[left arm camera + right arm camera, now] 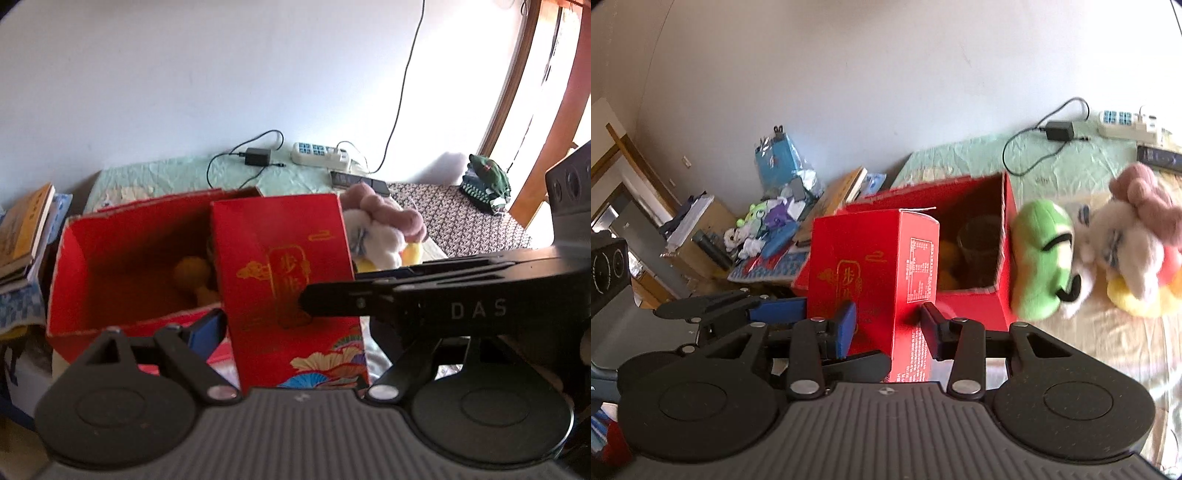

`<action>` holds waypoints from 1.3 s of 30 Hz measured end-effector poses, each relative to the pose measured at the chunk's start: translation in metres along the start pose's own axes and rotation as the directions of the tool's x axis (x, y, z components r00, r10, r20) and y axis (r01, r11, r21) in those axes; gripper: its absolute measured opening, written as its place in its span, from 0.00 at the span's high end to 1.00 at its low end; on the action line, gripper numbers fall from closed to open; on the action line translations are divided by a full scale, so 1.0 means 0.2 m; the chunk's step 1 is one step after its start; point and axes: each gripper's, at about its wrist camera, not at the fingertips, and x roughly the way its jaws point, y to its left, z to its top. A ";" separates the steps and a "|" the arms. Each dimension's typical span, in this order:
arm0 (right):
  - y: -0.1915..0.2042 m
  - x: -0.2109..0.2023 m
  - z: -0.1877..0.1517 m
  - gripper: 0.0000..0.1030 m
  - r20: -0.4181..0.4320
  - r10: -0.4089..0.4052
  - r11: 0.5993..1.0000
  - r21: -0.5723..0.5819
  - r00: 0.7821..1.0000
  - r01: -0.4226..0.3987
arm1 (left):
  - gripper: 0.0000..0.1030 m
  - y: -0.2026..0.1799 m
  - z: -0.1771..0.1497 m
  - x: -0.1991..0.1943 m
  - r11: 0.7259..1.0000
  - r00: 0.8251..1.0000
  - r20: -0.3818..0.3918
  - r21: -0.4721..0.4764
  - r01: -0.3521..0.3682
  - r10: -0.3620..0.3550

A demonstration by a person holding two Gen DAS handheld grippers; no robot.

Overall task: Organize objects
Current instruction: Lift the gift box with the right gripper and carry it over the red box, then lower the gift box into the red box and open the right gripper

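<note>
Both grippers' fingers clamp the red carton (871, 273): left gripper (291, 325) across its broad face, right gripper (888, 328) across its narrow side.

A red carton (875, 266) is showing gold cloud motifs and gold characters on its front, fine white print on its side and a fan pattern in blue, pink and cream at its foot, standing before an open box (1001, 258) that is glowing red outside and brown within. A plush toy (1039, 258) is showing bright green with black lines, and beside it a doll (1126, 240) is wearing white fur, dusty pink and yellow. The tabletop (155, 177) is lying under a pale green cloth carrying a black adapter (257, 156) and a white power strip (319, 153) with blue sockets, while a dark patterned cloth (454, 218) is covering the right.
</note>
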 end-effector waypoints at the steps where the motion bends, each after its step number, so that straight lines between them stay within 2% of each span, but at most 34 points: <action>1: 0.02 0.01 0.01 0.58 0.008 -0.002 1.000 -0.003 1.000 0.002 | 0.20 0.03 0.01 0.00 1.000 1.000 0.004 0.000 0.002 -0.002; 7: 0.10 0.09 0.08 0.58 0.033 -0.006 1.000 -0.026 0.999 0.007 | 0.20 0.17 0.07 -0.03 1.000 0.999 0.043 -0.029 0.011 -0.010; 14: 0.20 0.24 0.18 0.58 0.066 0.000 0.998 -0.055 0.998 0.004 | 0.20 0.36 0.16 -0.02 0.999 0.996 0.082 -0.044 -0.018 0.022; 20: 0.17 0.38 0.29 0.58 0.074 0.025 0.999 -0.034 0.997 -0.023 | 0.20 0.51 0.25 0.05 0.997 0.995 0.095 -0.063 -0.034 0.039; 24: 0.15 0.50 0.33 0.58 0.042 0.021 0.999 -0.038 0.999 -0.019 | 0.20 0.59 0.27 0.15 0.995 0.996 0.057 -0.077 -0.061 0.065; 30: 0.08 0.69 0.32 0.58 -0.059 0.017 1.000 0.018 0.998 -0.016 | 0.20 0.71 0.23 0.31 0.990 0.996 -0.042 -0.114 -0.083 0.079; 35: 0.02 0.82 0.30 0.58 -0.141 0.031 0.997 0.076 0.989 -0.020 | 0.20 0.77 0.20 0.45 0.982 0.988 -0.116 -0.141 -0.123 0.107; 39: -0.03 0.92 0.28 0.58 -0.221 0.060 0.990 0.140 0.973 -0.029 | 0.20 0.82 0.17 0.55 0.972 0.976 -0.179 -0.177 -0.157 0.125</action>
